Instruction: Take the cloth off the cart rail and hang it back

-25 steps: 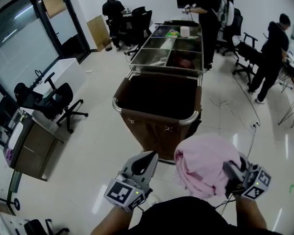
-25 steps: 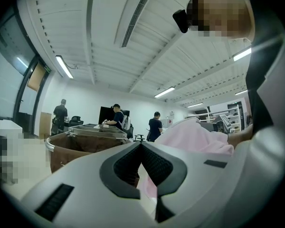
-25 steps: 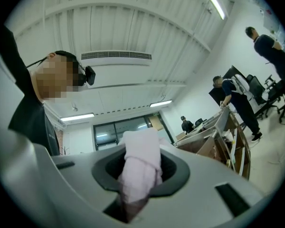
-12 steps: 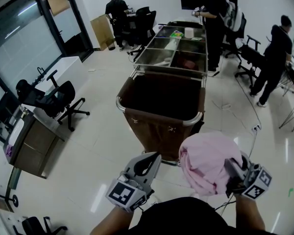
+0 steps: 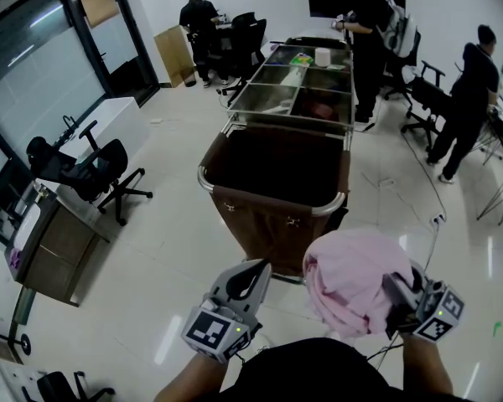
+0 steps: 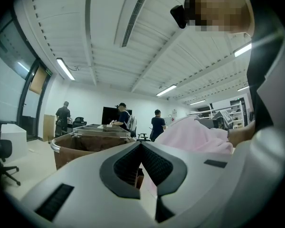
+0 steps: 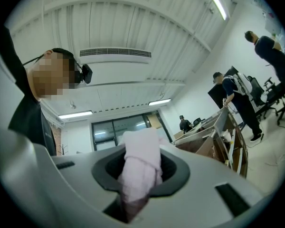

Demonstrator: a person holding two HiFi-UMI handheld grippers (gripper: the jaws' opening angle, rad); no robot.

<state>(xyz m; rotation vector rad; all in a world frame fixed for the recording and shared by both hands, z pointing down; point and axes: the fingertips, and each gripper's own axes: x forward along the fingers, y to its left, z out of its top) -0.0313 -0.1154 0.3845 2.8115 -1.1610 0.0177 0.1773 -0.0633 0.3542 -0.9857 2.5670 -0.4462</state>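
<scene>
Scarcely moved since before. Pink cloth [image 5: 352, 276] clamped in right gripper [image 5: 391, 291]. Left gripper [image 5: 253, 270] closed, seemingly empty, near cart rail [image 5: 204, 177].

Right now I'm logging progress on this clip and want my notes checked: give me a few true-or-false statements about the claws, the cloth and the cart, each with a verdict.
1. The right claw is shut on the pink cloth. True.
2. The left claw grips a corner of the cloth. False: its jaws are together with nothing between them.
3. The cloth hangs over the rail of the cart. False: it is bunched up in the right claw, on the near side of the cart and clear of it.
4. A person with a backpack stands by the cart's far end. True.
</scene>
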